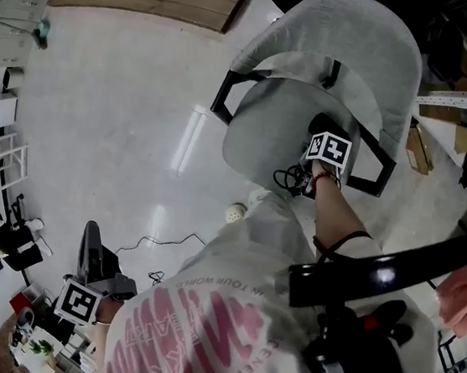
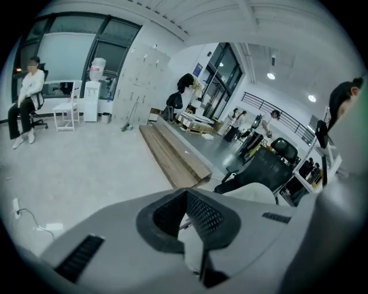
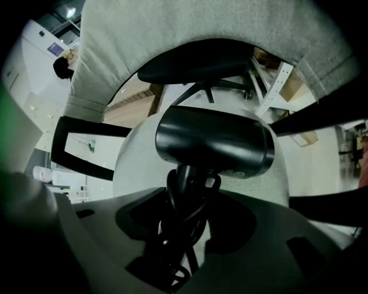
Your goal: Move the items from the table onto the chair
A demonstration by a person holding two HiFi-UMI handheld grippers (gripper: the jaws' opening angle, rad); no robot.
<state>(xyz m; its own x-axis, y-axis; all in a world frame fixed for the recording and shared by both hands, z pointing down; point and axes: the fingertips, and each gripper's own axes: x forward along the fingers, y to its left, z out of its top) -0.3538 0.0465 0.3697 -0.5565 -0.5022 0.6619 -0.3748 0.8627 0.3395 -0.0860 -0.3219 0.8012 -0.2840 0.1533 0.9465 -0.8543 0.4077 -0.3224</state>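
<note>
Two grippers we hold: right gripper [image 3: 183, 229] grabs black hair dryer [image 3: 213, 140] above gray chair [image 1: 265, 135], left gripper [image 2: 194, 229] pinched tight together

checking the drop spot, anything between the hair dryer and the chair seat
Nothing: the right gripper view shows only bare grey chair seat behind the hair dryer.

The glossy black, rounded plastic hair dryer [image 3: 213, 140] has a black cord [image 3: 184, 224]. The pale grey padded fabric office chair [image 1: 265, 135] has black armrests [image 1: 233, 88]. The person's white cloth shirt [image 1: 241, 258] bears pink lettering.
</note>
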